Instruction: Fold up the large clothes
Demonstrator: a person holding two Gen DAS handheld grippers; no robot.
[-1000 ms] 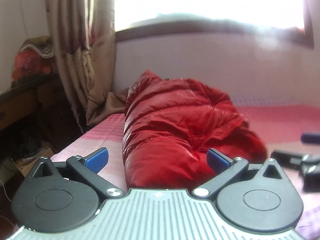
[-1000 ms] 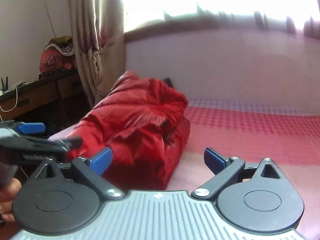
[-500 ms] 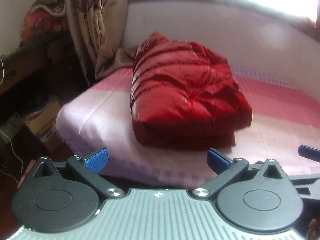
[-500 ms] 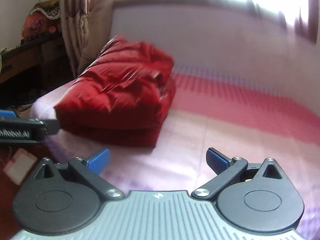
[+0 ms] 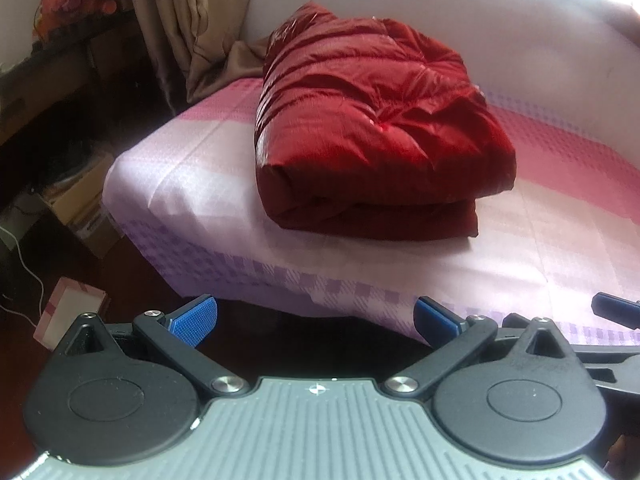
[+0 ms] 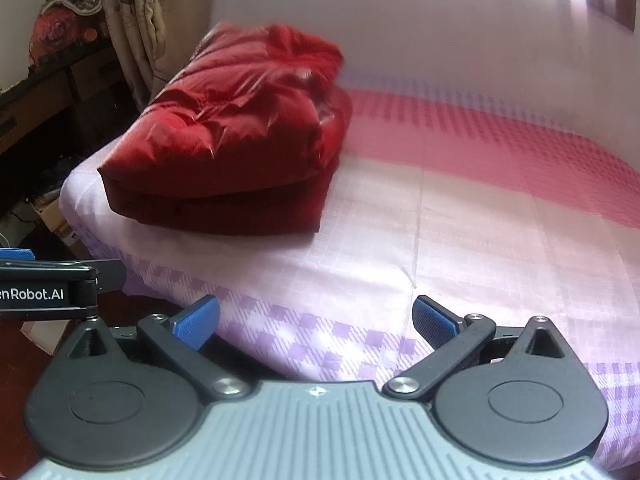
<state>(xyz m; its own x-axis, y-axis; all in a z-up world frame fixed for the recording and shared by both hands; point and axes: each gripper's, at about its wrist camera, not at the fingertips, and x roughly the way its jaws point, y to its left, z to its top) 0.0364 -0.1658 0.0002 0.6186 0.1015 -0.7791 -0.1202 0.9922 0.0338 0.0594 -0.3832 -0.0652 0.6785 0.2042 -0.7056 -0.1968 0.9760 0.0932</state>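
A red puffy down jacket [image 5: 372, 128] lies folded in a thick stack on the left end of the bed [image 5: 540, 248]; the right wrist view shows the jacket [image 6: 240, 136] too. My left gripper [image 5: 316, 318] is open and empty, held off the bed's front edge, well short of the jacket. Just as wide open and empty, my right gripper [image 6: 316, 318] hovers over the bed's front edge [image 6: 360, 320], to the right of the jacket. The left gripper's body [image 6: 48, 284] shows at the left edge of the right wrist view.
A pink and purple checked sheet covers the bed, which runs along a white wall [image 6: 440, 32]. A beige curtain [image 5: 188, 24] hangs left of the bed. A dark desk [image 5: 60, 60], cardboard boxes [image 5: 80, 204] and a small pink box [image 5: 68, 312] stand on the floor at left.
Both grippers have drawn back from the jacket and off the front of the bed, staying open. The folded jacket now lies farther away and has not moved.
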